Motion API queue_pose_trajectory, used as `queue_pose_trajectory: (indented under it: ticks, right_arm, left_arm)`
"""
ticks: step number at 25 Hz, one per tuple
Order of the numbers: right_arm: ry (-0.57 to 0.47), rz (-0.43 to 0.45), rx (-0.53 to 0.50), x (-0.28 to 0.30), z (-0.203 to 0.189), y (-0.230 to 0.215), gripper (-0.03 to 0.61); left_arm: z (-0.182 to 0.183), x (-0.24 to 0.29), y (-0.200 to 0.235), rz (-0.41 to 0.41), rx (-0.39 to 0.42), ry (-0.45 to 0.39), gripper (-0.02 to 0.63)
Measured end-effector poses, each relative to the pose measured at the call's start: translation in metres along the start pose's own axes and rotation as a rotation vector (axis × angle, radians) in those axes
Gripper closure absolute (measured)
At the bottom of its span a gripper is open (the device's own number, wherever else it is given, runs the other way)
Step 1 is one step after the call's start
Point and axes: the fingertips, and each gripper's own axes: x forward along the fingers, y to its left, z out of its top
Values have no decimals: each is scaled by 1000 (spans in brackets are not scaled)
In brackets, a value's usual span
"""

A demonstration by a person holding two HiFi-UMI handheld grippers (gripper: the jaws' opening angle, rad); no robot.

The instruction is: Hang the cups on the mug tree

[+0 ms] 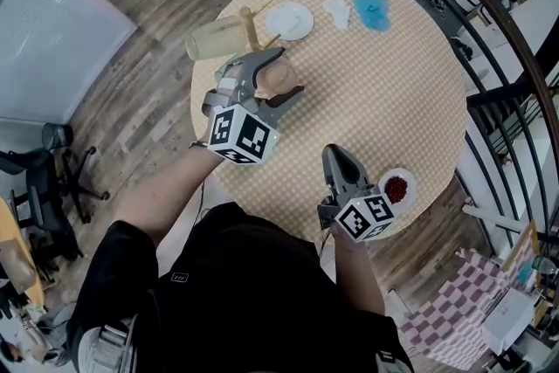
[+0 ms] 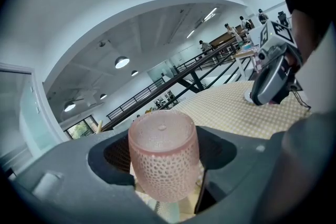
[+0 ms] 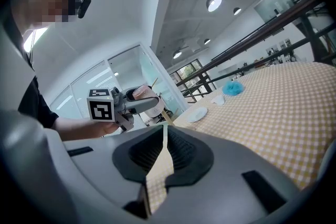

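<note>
We hold the pink cup (image 2: 164,155) clamped in our left gripper (image 1: 290,72), over the tabletop's (image 1: 376,92) left edge, near the mug tree (image 1: 249,24). Our right gripper (image 1: 335,155) is closed and empty, over the near edge.

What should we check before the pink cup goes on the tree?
1. Grip on the pink cup: ok. The left gripper clamps its sides.
2. Right gripper out of the way: ok. It is shut, empty and well away from the tree.
3. Tree standing on the table: ok.
4. Free peg: ok. A bare peg sticks out on the side away from the yellow cup that hangs there.
5. Pink cup's handle turned toward a peg: cannot tell. The handle does not show.
</note>
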Motion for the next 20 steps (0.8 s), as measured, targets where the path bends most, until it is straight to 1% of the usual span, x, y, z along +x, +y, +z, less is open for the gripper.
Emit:
queue_pose_trajectory:
  ticks: [3, 7, 10, 12, 17, 20]
  right_arm:
    - [5, 2, 4, -2, 0, -6, 546]
    - [18, 1, 14, -3, -5, -13, 546]
    - [25, 7, 27, -2, -10, -15, 546]
    - [27, 12, 30, 0, -11, -16, 546]
    - [28, 15, 34, -1, -11, -20, 546]
    - [31, 14, 40, -5, -11, -23, 546]
  left_arm:
    - [-6, 5, 0, 24, 19, 23, 265]
    - [-18, 12, 1, 55, 75, 80, 265]
    - [-27, 17, 0, 65, 122, 124, 265]
    - [-31, 20, 1, 71, 139, 145, 265]
    - [-39, 23, 5, 95, 129, 184, 265]
    - [-43, 27, 1, 88, 105, 207, 267]
